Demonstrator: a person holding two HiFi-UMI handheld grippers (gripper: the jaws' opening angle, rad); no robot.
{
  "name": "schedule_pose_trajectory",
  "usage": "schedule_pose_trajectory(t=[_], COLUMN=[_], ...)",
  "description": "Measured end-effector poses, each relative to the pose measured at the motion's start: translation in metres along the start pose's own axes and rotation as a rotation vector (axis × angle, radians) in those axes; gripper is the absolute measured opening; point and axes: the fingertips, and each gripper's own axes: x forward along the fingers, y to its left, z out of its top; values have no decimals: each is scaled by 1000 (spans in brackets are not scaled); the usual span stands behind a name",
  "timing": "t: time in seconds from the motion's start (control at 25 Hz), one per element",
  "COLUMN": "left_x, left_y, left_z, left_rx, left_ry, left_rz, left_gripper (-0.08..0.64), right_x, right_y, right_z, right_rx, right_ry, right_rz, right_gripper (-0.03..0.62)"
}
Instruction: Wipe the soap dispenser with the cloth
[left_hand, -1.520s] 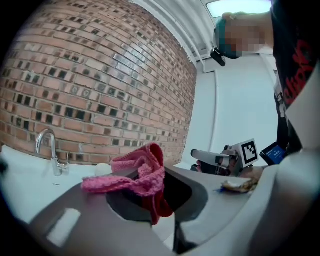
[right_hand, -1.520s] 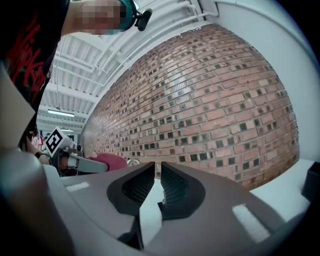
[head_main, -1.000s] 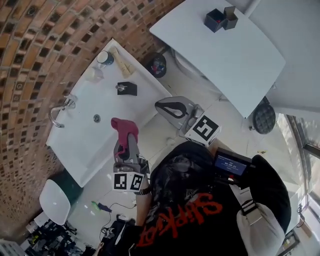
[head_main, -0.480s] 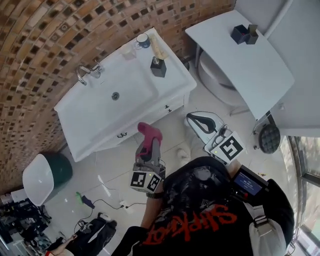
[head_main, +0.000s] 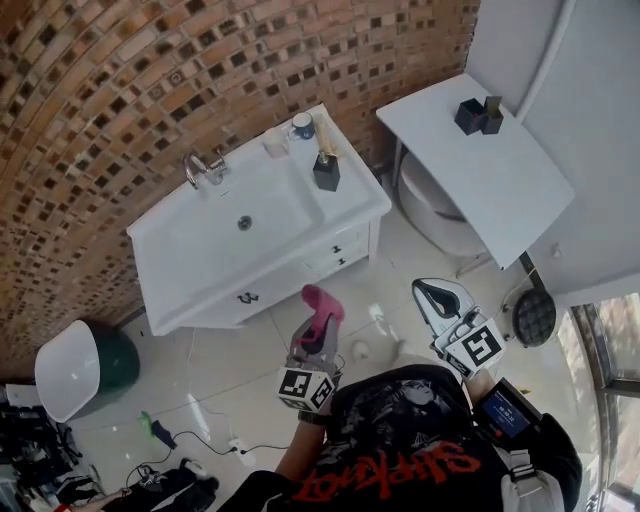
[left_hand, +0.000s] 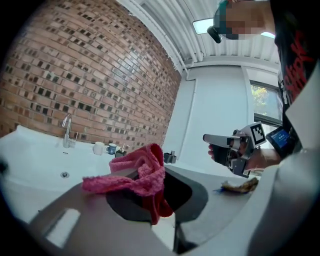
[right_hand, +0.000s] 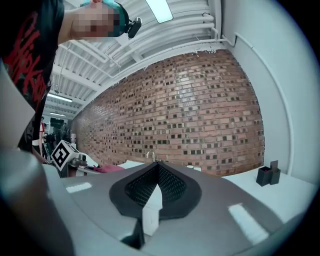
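Far ahead of left tongs (head_main: 316, 333) pinching floppy pink cloth (head_main: 323, 303): black boxy soap dispenser (head_main: 326, 172), possibly tipping unbraced | right tongs (head_main: 432, 293) clenched empty.

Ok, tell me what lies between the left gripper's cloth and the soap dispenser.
In the head view, bare floor tile, then the vanity's drawer front and white countertop edge separate the pink cloth from the black soap dispenser.

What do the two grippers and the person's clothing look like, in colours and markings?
The left gripper and right gripper are grey, with black pads. Each carries a white cube with black square markers. The person wears a black shirt with red lettering.
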Motion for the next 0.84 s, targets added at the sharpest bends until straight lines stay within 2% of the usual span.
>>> schedule_pose_trajectory(t=[0.24, 0.36, 0.64, 0.84], left_x=[16, 30, 32, 40], left_y=[-49, -83, -152, -182], left_z=[21, 18, -1, 2], left_rx=[44, 70, 60, 64], left_ry=[-18, -5, 21, -6], left_rz=[-15, -27, 47, 47], left_gripper=[46, 46, 46, 46], right_x=[-48, -81, -137, -149], right_y=[-12, -25, -45, -56], right_z=[12, 2, -28, -27], right_rx=[-28, -22, 80, 81], right_ry=[-42, -36, -45, -75], right_rz=[25, 29, 100, 140], right_gripper=[0, 0, 0, 0])
